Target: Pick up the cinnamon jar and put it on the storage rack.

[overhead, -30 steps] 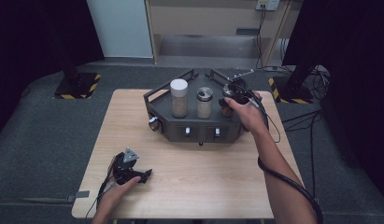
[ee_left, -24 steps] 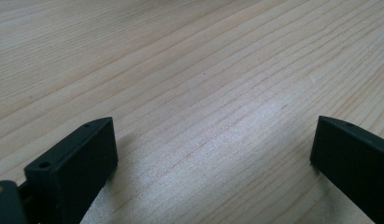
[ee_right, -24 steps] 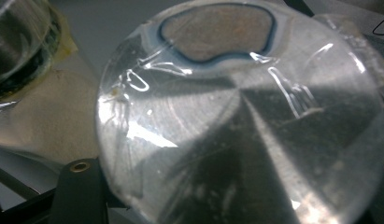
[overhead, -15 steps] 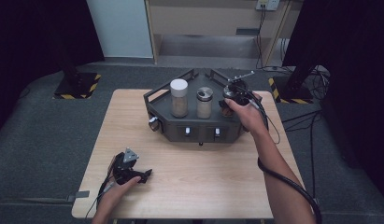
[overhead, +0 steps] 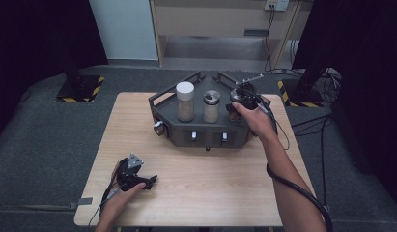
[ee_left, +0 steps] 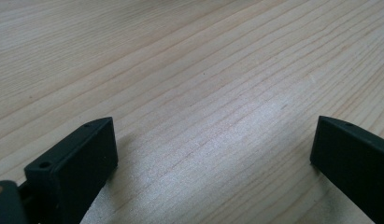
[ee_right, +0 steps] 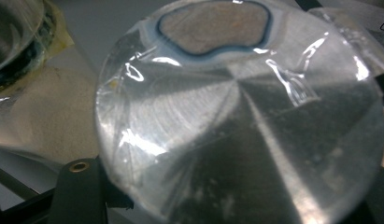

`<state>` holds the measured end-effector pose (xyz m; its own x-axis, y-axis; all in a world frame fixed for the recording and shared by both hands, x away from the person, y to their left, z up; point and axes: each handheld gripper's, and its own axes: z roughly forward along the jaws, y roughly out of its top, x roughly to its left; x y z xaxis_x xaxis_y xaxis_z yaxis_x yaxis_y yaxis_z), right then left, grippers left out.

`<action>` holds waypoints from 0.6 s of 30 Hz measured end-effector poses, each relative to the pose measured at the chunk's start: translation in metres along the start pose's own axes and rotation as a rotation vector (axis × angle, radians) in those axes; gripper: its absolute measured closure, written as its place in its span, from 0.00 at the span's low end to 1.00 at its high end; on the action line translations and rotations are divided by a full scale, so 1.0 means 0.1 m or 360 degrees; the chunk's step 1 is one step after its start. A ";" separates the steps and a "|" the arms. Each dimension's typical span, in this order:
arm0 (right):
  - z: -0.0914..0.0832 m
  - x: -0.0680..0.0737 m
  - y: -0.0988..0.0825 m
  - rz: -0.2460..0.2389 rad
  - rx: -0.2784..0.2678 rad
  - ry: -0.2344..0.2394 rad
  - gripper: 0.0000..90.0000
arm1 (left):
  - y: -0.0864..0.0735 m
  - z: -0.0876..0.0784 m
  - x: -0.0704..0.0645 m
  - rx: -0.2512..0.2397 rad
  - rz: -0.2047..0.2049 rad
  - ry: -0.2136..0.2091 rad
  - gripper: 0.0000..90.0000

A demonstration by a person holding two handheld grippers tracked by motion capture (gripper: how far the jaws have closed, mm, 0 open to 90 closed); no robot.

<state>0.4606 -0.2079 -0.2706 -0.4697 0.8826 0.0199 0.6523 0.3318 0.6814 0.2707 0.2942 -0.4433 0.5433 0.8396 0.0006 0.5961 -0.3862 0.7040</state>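
A dark six-sided rack (overhead: 205,137) stands at the back of the wooden table (overhead: 210,188). In it stand a jar with a white lid (overhead: 185,101) and a jar with a metal lid (overhead: 211,106), both holding pale powder. At the rack's right end my right gripper (overhead: 237,102) sits over a third jar, mostly hidden by the hand. In the right gripper view its round metal lid (ee_right: 241,121), covered with clear tape, lies between the jaws, and the right gripper (ee_right: 227,200) is shut on it. My left gripper (overhead: 148,181) rests on the table at the front left, open, with bare wood between its fingers (ee_left: 73,172).
A neighbouring jar (ee_right: 17,42) with sandy contents stands close to the held lid. The rack has raised rails and small knobs (overhead: 159,128) on its front faces. Cables trail from both grippers. Grey floor and black stands with striped bases surround the table.
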 end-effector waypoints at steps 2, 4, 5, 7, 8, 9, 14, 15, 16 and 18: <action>0.00 0.00 -0.01 0.0001 -0.0004 0.0001 0.35 | 0.00 0.00 0.00 0.0000 0.0000 0.0000 0.00; 0.00 0.00 -0.01 0.0003 -0.0005 0.0000 0.35 | 0.00 0.00 0.00 0.0000 0.0000 0.0000 0.00; 0.00 0.00 -0.01 0.0004 -0.0005 0.0000 0.35 | 0.00 0.00 0.00 0.0000 0.0000 0.0000 0.00; 0.00 0.00 -0.01 0.0004 -0.0004 0.0001 0.35 | 0.00 0.00 0.00 0.0000 0.0000 0.0000 0.00; 0.00 0.00 -0.01 0.0003 -0.0005 0.0002 0.35 | 0.00 0.00 0.00 0.0000 0.0000 0.0000 0.00; 0.00 0.00 -0.01 0.0007 -0.0004 0.0003 0.34 | 0.00 0.00 0.00 0.0000 0.0000 0.0000 0.00; 0.00 -0.02 -0.02 0.0025 -0.0014 0.0020 0.31 | 0.00 0.00 0.00 0.0000 0.0000 0.0000 0.00; 0.00 -0.02 -0.03 0.0031 -0.0017 0.0025 0.30 | 0.00 0.00 0.00 0.0000 0.0000 0.0000 0.00; 0.00 -0.02 -0.03 0.0028 -0.0020 0.0025 0.28 | 0.00 0.00 0.00 -0.0001 0.0000 0.0001 0.00; 0.00 0.00 -0.03 0.0021 -0.0019 0.0017 0.24 | 0.00 0.00 0.00 0.0000 0.0000 0.0000 0.00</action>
<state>0.4586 -0.2094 -0.2726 -0.4672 0.8834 0.0368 0.6515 0.3159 0.6898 0.2707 0.2942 -0.4432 0.5433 0.8395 0.0009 0.5959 -0.3864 0.7040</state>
